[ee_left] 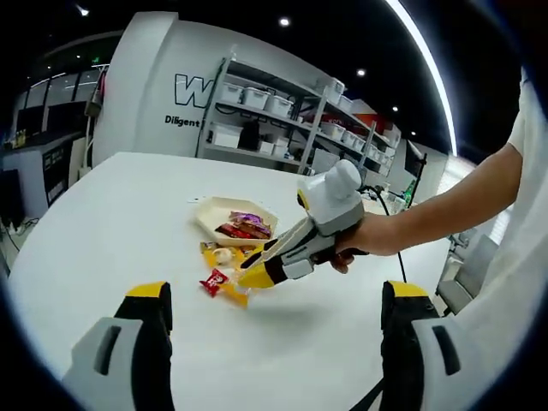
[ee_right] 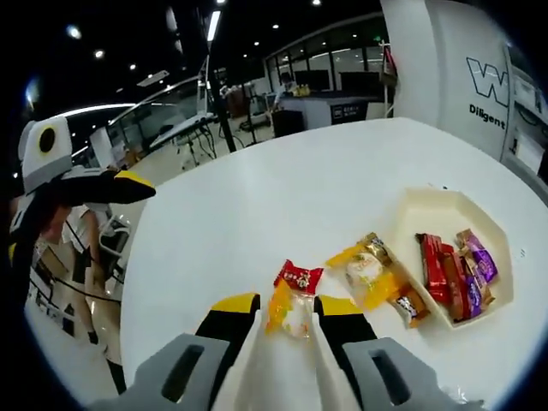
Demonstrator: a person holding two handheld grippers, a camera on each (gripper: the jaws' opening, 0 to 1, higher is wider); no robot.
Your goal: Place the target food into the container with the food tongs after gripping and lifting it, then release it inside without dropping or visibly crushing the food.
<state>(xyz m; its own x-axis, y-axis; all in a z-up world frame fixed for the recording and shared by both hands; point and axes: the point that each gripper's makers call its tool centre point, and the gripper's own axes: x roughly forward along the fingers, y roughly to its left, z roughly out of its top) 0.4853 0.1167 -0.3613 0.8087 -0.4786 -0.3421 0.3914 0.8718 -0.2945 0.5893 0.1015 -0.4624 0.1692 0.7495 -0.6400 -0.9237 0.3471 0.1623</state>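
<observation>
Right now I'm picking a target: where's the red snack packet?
In the right gripper view, the red snack packet lies on the white table, just beyond the orange packet between the right gripper.

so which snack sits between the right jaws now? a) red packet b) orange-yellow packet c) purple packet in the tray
b: in the right gripper view the right gripper has its jaws on either side of the orange-yellow packet, with the red packet just beyond it.

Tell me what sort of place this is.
Probably an office or lab workspace. A metal shelving rack stacked with white storage bins stands against a wall with large lettering, and desks with monitors sit beyond the big white table.
</observation>
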